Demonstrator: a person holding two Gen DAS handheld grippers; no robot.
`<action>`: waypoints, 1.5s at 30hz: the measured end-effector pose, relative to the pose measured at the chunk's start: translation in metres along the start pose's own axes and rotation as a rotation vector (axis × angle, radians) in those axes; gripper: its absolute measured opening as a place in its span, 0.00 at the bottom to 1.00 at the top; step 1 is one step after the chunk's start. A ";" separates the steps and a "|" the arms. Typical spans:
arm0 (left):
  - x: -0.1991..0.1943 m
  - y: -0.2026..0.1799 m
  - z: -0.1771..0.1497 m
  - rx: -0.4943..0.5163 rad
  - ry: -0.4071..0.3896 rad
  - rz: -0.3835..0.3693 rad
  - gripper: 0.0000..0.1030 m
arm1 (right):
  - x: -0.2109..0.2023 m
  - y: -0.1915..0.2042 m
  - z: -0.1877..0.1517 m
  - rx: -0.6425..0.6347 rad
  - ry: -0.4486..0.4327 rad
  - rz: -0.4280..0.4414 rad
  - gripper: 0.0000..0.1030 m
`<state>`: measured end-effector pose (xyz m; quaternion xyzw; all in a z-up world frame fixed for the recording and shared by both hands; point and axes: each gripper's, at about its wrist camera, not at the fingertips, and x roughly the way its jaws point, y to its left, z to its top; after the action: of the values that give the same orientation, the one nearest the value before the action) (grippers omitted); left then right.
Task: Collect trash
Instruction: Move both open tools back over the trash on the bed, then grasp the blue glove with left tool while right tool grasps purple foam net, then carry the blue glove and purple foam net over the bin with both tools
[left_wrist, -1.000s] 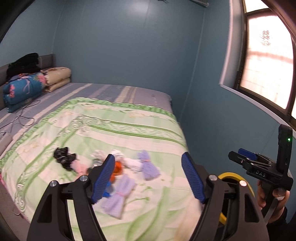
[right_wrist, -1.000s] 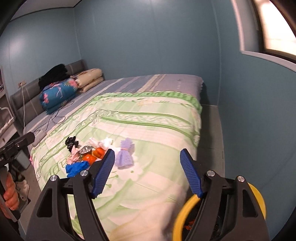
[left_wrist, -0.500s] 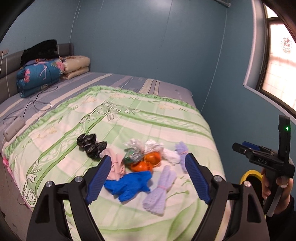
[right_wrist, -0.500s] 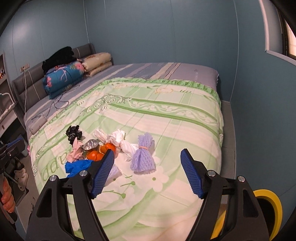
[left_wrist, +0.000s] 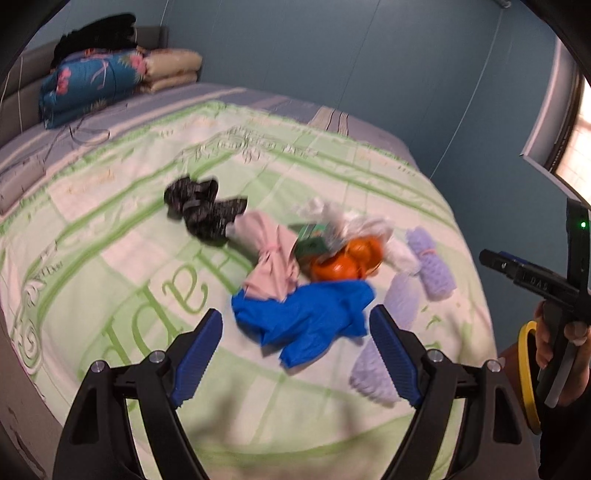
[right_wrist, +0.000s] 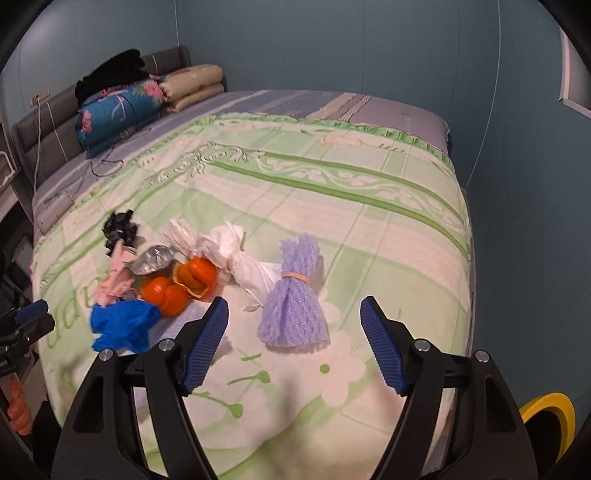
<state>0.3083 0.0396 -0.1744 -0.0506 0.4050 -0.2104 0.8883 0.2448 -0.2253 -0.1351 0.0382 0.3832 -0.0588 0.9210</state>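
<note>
A pile of litter lies on the green quilt (left_wrist: 110, 280): a blue glove (left_wrist: 299, 325), orange peels (left_wrist: 343, 260), a pink bundle (left_wrist: 271, 258), a black bundle (left_wrist: 203, 210) and a purple foam net (left_wrist: 430, 262). My left gripper (left_wrist: 295, 325) hangs open just over the blue glove, nothing between its pads. In the right wrist view my right gripper (right_wrist: 293, 310) stands open around the purple foam net (right_wrist: 295, 306) without pressing it. Beside the net lie a white bag (right_wrist: 243, 266), orange peels (right_wrist: 177, 284), a silver wrapper (right_wrist: 153, 260) and the blue glove (right_wrist: 122, 325).
A yellow-rimmed bin (right_wrist: 550, 410) stands on the floor by the bed's near right corner, also showing as the bin's rim (left_wrist: 524, 369). Folded bedding (right_wrist: 118, 110) and a cable lie at the headboard. Blue walls close in behind and to the right.
Both grippers have come down and forward over the bed toward the pile, which now fills the lower middle of each view. The yellow bin has slid toward the edge of both views.
</note>
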 end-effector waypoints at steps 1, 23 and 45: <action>0.008 0.002 -0.002 -0.005 0.016 -0.002 0.76 | 0.007 0.000 -0.001 -0.004 0.007 -0.005 0.68; 0.082 0.000 -0.001 -0.028 0.117 -0.020 0.69 | 0.085 -0.002 0.000 -0.030 0.091 -0.071 0.72; 0.070 0.001 -0.008 -0.004 0.116 0.007 0.11 | 0.095 0.000 -0.003 0.014 0.178 -0.013 0.23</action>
<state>0.3431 0.0120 -0.2288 -0.0389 0.4563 -0.2088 0.8641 0.3096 -0.2322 -0.2049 0.0472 0.4634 -0.0638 0.8826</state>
